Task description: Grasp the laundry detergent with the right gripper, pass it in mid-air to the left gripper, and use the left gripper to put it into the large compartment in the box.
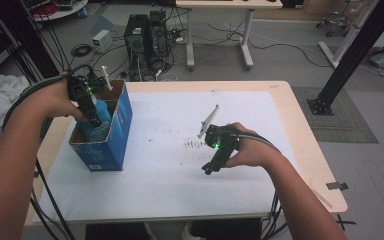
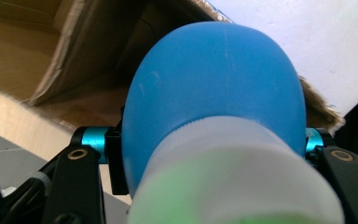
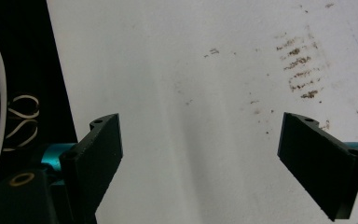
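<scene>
A blue cardboard box [image 1: 109, 146] stands open-topped at the table's left. My left gripper [image 1: 94, 119] reaches down into it, shut on a rounded blue bottle [image 1: 101, 120]. In the left gripper view the blue bottle [image 2: 214, 79] bulges between the jaws, its pale cap end [image 2: 233, 186] nearest the camera, with the box's brown inner walls [image 2: 37, 51] behind. My right gripper [image 1: 209, 169] hovers low over the white sheet at mid-table. It is open, with nothing between its fingers [image 3: 100, 144].
A white sheet [image 1: 170, 190] covers most of the wooden table [image 1: 305, 145]. Brown smudges [image 1: 195, 144] [image 3: 300, 70] mark the sheet near the right gripper. Computer towers [image 1: 147, 37] and cables lie on the floor behind. A black frame post [image 1: 352, 55] rises at the right.
</scene>
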`<state>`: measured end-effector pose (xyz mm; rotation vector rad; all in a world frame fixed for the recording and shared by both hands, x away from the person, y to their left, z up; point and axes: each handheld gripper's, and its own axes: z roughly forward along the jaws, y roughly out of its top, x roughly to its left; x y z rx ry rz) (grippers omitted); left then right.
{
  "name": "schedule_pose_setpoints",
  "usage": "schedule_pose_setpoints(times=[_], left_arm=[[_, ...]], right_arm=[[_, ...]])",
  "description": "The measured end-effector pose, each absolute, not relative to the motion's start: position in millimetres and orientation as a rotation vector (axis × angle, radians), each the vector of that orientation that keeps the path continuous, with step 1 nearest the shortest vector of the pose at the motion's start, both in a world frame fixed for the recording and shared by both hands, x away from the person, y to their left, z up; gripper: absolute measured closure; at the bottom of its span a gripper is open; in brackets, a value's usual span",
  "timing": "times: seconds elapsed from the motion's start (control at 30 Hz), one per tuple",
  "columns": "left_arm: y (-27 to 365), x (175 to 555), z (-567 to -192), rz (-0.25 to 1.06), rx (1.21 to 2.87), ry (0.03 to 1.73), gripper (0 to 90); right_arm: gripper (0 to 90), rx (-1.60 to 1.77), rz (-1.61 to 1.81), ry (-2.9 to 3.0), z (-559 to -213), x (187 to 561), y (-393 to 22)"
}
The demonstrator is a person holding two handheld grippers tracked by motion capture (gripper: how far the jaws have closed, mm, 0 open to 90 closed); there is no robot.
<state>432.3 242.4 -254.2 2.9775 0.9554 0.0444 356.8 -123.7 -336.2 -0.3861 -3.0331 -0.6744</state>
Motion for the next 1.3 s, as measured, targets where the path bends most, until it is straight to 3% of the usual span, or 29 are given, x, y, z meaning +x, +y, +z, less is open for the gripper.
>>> schedule_pose_setpoints(times=[0.33, 0.63, 1.03, 1.3], left_arm=[[241.3, 437.8, -283.0, 0.064, 3.012, 0.885, 38.6], [247.5, 439.8, -298.3, 0.008, 2.977, 0.965, 38.5], [248.5, 438.4, -299.6, 0.014, 2.979, 0.980, 37.9], [249.3, 436.7, -296.2, 0.018, 2.969, 0.977, 32.7]], right_arm=[[13.1, -0.384, -0.686, -3.019, -341.5, 359.3, -121.2], [13.1, -0.385, -0.679, -3.017, -343.4, 361.0, -119.5], [13.1, -0.379, -0.680, -3.012, -345.0, 361.3, -115.6], [13.1, -0.389, -0.687, -3.009, -343.5, 361.4, -117.7]])
